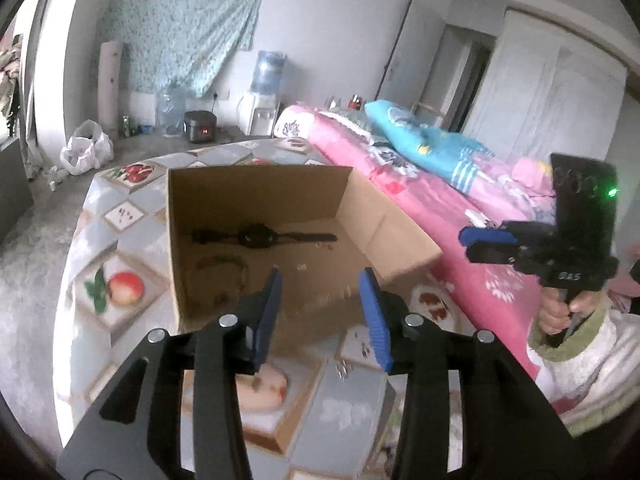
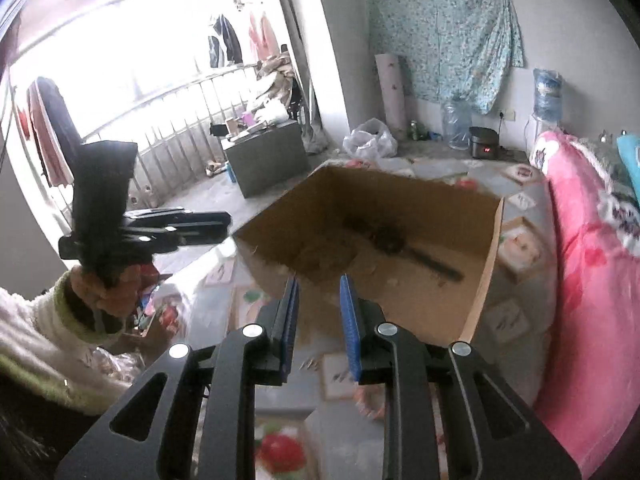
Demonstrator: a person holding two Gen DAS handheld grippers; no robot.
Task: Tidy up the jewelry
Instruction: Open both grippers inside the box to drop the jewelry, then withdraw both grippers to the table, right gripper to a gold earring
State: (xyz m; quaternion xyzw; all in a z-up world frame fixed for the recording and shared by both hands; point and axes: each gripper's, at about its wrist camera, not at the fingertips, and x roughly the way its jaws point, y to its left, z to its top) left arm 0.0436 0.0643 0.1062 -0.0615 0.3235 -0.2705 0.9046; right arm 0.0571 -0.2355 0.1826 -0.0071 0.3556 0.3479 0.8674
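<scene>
An open cardboard box (image 1: 256,196) stands on the patterned table (image 1: 120,248). Inside lie a black wristwatch (image 1: 256,237), a thin bracelet (image 1: 218,276) and a few small pale pieces (image 1: 302,267). My left gripper (image 1: 320,280) is open and empty, just above the box's near edge. My right gripper shows in the left wrist view (image 1: 468,240) at the right, over the pink bed, its jaws only slightly apart. In the right wrist view the right gripper (image 2: 318,284) is open and empty before the box (image 2: 400,200), with the watch (image 2: 396,244) inside. The left gripper (image 2: 224,220) is at the left.
A bed with a pink quilt (image 1: 420,200) and a blue pillow (image 1: 428,144) runs along the table's right side. Small metal bits (image 1: 343,369) lie on the table near the box. A rice cooker (image 1: 200,126), water bottles and a plastic bag (image 1: 86,148) sit on the floor beyond.
</scene>
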